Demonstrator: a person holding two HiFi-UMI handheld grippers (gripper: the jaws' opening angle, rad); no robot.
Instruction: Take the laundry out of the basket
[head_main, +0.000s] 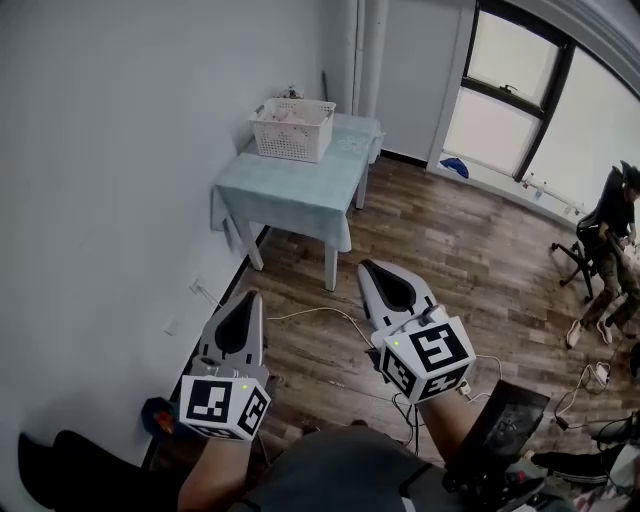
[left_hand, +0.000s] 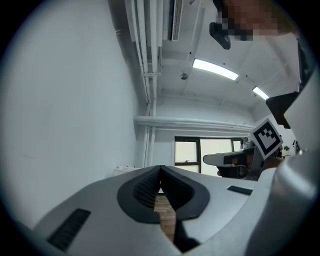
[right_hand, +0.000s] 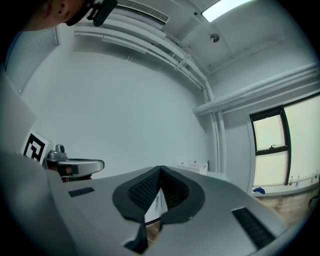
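While both tools are held low and close to the person's body, the task's thing stands well apart from them across the room. The left gripper (head_main: 248, 298) and the right gripper (head_main: 372, 270) point forward over a wooden floor (head_main: 440, 250). Each gripper's own view shows its two dark ribbed pads meeting at the tip, so both pairs of jaws are closed together with nothing between them.

The white slatted laundry basket (head_main: 292, 130) sits on a small table (head_main: 290, 190) draped in a pale blue cloth, pushed against the white wall (head_main: 110, 150) near the room's far corner. Pale laundry (head_main: 287, 114) just shows above the basket's rim, too small to say what the pieces are. Thin cables (head_main: 320, 315) trail over the floor between the person and the table. A seated person (head_main: 612, 235) is at the far right, near a large window (head_main: 530, 90).

Judging from this, no laundry has been taken out yet and the step in hand is the approach. The next move calls for walking to the table, stepping clear of the cables, then spreading one gripper's jaws above the basket before reaching down for a piece of cloth.
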